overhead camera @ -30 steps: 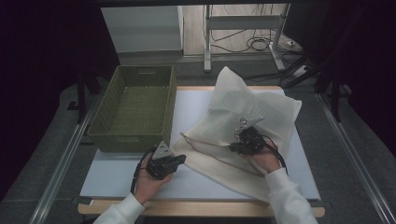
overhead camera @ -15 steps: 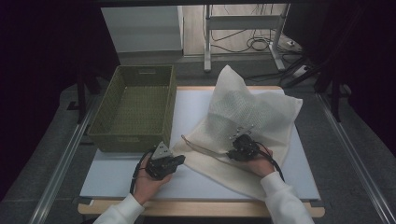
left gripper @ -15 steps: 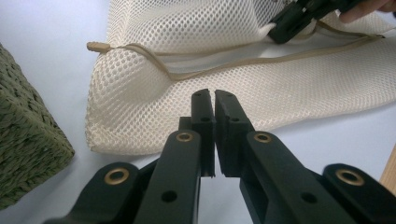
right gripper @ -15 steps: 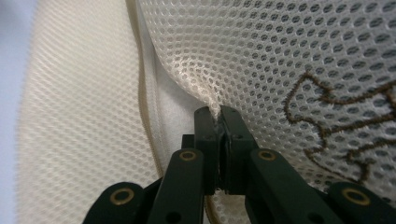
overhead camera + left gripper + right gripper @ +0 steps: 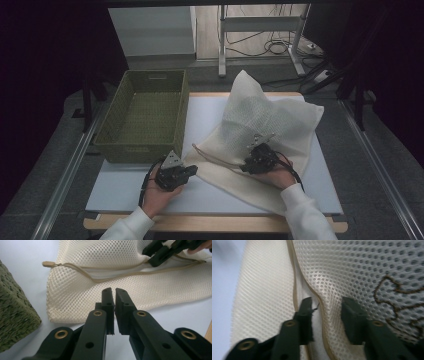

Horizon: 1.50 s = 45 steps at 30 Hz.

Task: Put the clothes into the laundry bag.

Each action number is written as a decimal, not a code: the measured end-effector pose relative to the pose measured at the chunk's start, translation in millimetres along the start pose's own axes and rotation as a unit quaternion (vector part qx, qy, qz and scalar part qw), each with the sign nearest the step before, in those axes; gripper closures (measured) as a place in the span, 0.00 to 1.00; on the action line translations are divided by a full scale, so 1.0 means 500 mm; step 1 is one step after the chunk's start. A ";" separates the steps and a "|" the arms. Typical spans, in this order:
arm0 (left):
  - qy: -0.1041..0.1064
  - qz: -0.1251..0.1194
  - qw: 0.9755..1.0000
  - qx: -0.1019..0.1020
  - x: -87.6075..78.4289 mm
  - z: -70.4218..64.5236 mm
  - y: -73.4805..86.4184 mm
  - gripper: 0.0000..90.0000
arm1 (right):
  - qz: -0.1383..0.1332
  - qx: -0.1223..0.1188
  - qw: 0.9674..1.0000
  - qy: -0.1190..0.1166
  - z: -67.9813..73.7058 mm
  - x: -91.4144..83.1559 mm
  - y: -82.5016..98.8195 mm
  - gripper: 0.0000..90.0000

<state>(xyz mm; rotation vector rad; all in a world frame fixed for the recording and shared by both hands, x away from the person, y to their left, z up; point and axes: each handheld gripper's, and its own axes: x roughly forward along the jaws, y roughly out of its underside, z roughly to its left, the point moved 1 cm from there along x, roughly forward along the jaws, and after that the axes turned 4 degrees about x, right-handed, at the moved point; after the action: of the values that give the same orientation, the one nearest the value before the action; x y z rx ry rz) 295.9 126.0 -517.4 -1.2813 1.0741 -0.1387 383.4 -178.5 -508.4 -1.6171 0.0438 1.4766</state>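
Right gripper view: tongs (image 5: 325, 306) just opening, astride mesh bag (image 5: 362, 272).

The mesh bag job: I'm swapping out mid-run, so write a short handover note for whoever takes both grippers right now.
Left gripper: shut, empty, resting on the table just short of the mesh bag corner, beside the green basket.
Right gripper: on the bag, jaws just opened; a fold of mesh at the hemmed opening lies between them, not pinched.
Drawstring lies loose across the bag.
Done: bag spread on the table, outside the basket.
Left: probably regrip the opening edge; the basket holds nothing yet.
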 end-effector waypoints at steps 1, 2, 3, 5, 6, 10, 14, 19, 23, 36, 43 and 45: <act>0.002 0.000 1.000 0.001 0.000 0.000 0.000 0.95 | -0.012 0.005 1.000 -0.002 0.000 -0.012 -0.002 0.61; 0.005 -0.001 1.000 0.002 0.000 -0.001 -0.001 0.95 | -0.027 0.009 1.000 -0.006 -0.001 -0.026 -0.003 0.60; 0.008 -0.002 1.000 0.003 0.000 -0.001 -0.001 0.95 | -0.044 0.011 0.999 -0.007 -0.001 -0.042 -0.004 0.58; 0.012 -0.004 1.000 0.004 0.000 -0.001 -0.001 0.95 | -0.079 0.018 0.997 0.001 -0.004 -0.072 -0.005 0.57; 0.013 -0.004 1.000 0.003 -0.001 -0.001 -0.002 0.95 | -0.094 0.022 0.995 0.007 -0.007 -0.086 -0.005 0.56; 0.016 -0.004 1.000 0.001 -0.001 0.002 0.000 0.95 | -0.126 0.042 0.991 0.030 -0.020 -0.119 0.011 0.55; 0.011 -0.005 1.000 0.001 -0.003 0.002 0.000 0.94 | -0.126 0.056 0.990 0.043 -0.036 -0.123 0.034 0.51; -0.009 -0.011 1.000 -0.005 -0.005 0.000 0.004 0.81 | -0.129 0.059 0.989 0.047 -0.048 -0.124 0.042 0.46; -0.020 -0.007 1.000 -0.010 -0.007 -0.001 0.009 0.60 | -0.136 0.056 0.988 0.046 -0.049 -0.129 0.043 0.43; -0.043 0.005 0.999 -0.003 -0.012 0.013 0.020 0.37 | -0.164 0.065 0.980 0.087 -0.044 -0.165 0.088 0.40; -0.050 0.013 0.999 -0.002 -0.005 0.021 0.022 0.35 | -0.185 0.093 0.971 0.116 -0.049 -0.187 0.159 0.39; -0.054 0.017 0.998 0.004 0.000 0.022 0.022 0.35 | -0.187 0.099 0.970 0.120 -0.051 -0.189 0.176 0.38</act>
<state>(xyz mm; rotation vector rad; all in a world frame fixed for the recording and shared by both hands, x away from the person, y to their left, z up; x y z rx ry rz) 298.4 137.8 -527.5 -1.2490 1.0010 -0.0481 326.0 -295.1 -487.1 -1.5331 0.0199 0.9544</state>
